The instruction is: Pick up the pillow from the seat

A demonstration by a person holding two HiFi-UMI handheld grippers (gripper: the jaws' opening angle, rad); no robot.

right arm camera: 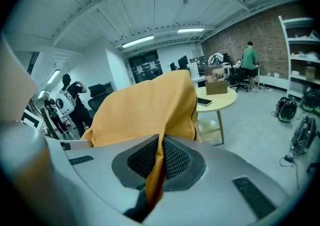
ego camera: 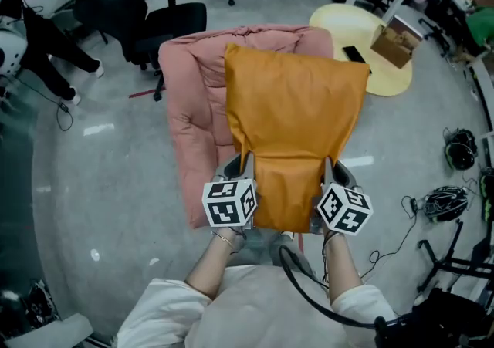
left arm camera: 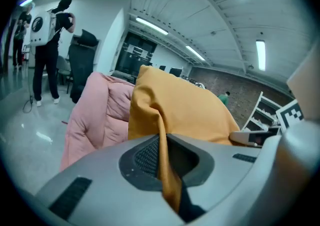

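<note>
Hand-held grippers (ego camera: 247,158) (ego camera: 330,163) pinch pillow (ego camera: 297,107); table (ego camera: 330,18) beyond.

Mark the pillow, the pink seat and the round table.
pillow (ego camera: 297,115), head view, middle of its orange cover.
pink seat (ego camera: 189,99), head view, left side cushion.
round table (ego camera: 343,22), head view, bare part of its top.

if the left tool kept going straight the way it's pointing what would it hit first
The orange pillow: the left tool is shut on its edge, and the pillow's body fills the line ahead. The pink seat lies beyond, though depth is unclear.
</note>
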